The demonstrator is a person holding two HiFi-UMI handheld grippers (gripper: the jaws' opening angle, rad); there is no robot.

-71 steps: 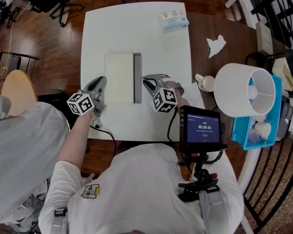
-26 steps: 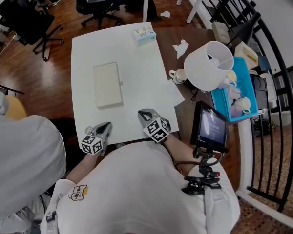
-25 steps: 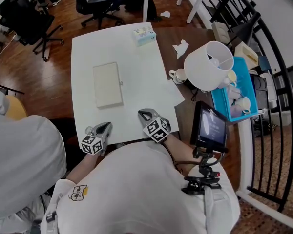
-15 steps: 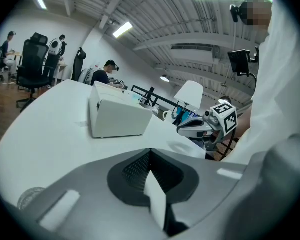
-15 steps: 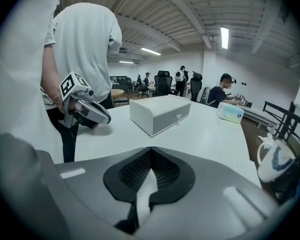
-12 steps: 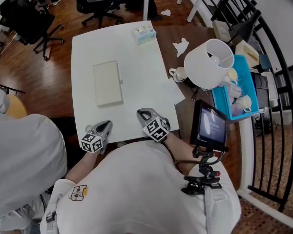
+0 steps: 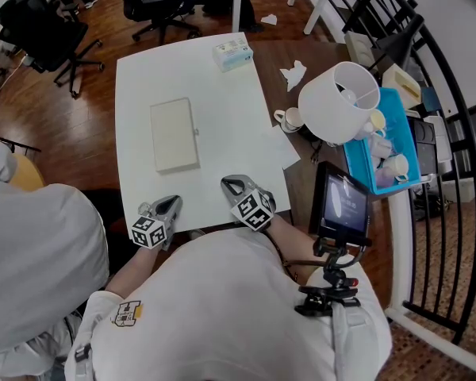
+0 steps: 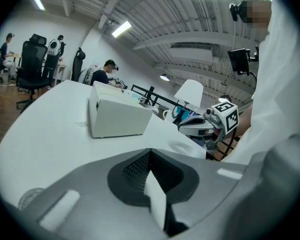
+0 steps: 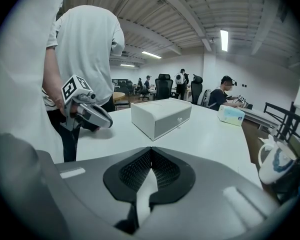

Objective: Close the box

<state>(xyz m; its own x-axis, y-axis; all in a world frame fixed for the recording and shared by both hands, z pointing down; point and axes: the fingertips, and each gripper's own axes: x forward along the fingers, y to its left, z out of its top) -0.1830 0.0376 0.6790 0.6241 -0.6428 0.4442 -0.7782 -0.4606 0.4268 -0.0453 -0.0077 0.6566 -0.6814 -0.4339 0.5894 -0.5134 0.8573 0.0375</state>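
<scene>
desk [image 7: 222, 94] has its near edge partly hidden by the person [image 7: 222, 308]. box [image 7: 174, 134] lies shut mid-desk, well ahead of both tongs, its clasp [image 7: 196, 136] a mere speck. left tongs [image 7: 168, 206] and right tongs [image 7: 228, 183] are pressed together, empty.

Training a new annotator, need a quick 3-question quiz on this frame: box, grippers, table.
1. True or false: the white box has its lid down.
2. Pick one. The left gripper and right gripper are: A) both shut on the box; B) both shut, empty, apart from the box; C) both open.
3. What lies at the far end of the white table?
Key: 1 true; 2 B; 3 a tissue box.
</scene>
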